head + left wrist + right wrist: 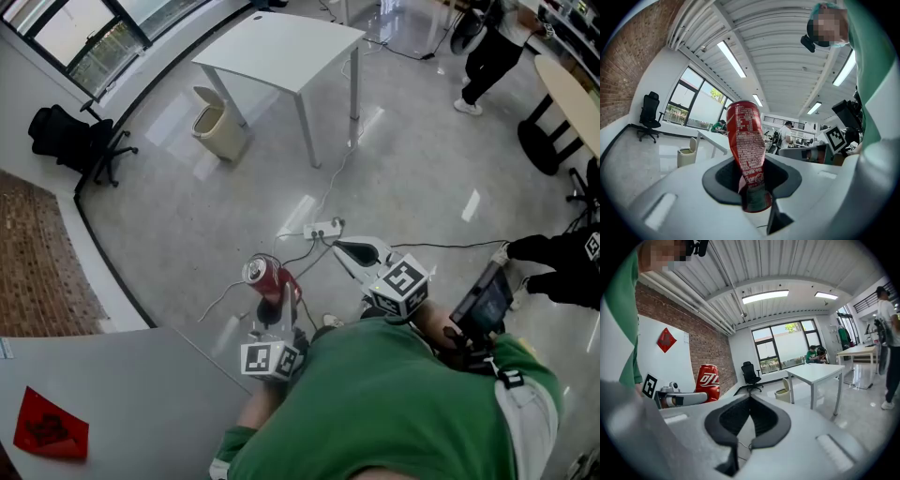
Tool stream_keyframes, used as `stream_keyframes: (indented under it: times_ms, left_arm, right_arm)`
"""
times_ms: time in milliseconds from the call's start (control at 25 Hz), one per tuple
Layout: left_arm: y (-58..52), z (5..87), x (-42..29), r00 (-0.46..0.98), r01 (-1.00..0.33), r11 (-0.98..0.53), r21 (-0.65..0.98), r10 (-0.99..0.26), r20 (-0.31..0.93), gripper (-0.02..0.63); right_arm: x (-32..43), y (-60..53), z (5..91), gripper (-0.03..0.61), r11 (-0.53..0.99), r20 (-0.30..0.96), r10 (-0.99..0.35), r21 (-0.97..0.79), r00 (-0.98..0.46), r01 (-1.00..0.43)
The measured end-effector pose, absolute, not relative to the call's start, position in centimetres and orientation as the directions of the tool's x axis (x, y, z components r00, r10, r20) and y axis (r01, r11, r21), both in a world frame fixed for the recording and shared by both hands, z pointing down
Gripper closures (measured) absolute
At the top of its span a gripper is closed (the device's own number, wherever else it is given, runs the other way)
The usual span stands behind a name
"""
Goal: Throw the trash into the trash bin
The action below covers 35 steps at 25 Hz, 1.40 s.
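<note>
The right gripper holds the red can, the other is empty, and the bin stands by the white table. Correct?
No: the left gripper holds the red can, as the left gripper view shows; the right gripper is the empty one. The bin does stand by the white table.

There is one red can (265, 277), one bin (219, 123) and one power strip (322, 228). One white table (281, 52) and one black chair (70, 141) are here. One red paper (52, 427) lies near the counter's (141, 394) left edge.
</note>
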<state>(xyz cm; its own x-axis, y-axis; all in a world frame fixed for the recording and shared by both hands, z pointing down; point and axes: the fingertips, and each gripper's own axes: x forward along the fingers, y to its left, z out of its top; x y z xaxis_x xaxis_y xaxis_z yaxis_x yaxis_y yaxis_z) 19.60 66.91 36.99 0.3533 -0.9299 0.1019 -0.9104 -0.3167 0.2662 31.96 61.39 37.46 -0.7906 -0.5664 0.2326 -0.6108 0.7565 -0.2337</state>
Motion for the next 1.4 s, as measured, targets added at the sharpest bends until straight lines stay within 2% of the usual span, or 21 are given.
stream_keyframes:
  times_ms: [400,800,1400]
  left_arm:
    - [67.0,36.6,19.3,0.355,-0.909,-0.316,0.271,-0.928,0.111,0.505]
    - [68.0,37.7,15.9,0.351,-0.909,-0.312,0.277,-0.93,0.105,0.505]
    - [66.3,37.9,9.2,0.217,-0.942,-0.185,0.282,-0.972,0.086,0.505]
  right_arm:
    - [31.4,61.5,37.6,0.575,0.754,0.232,-0.557,-0.261,-0.797,-0.603]
    - [27.9,62.6,38.8,0.575,0.766,0.256,-0.54,-0.247,-0.802,-0.594]
    - [22.2,60.0,39.5,0.575,0.801,0.285,-0.475,-0.252,-0.833,-0.543]
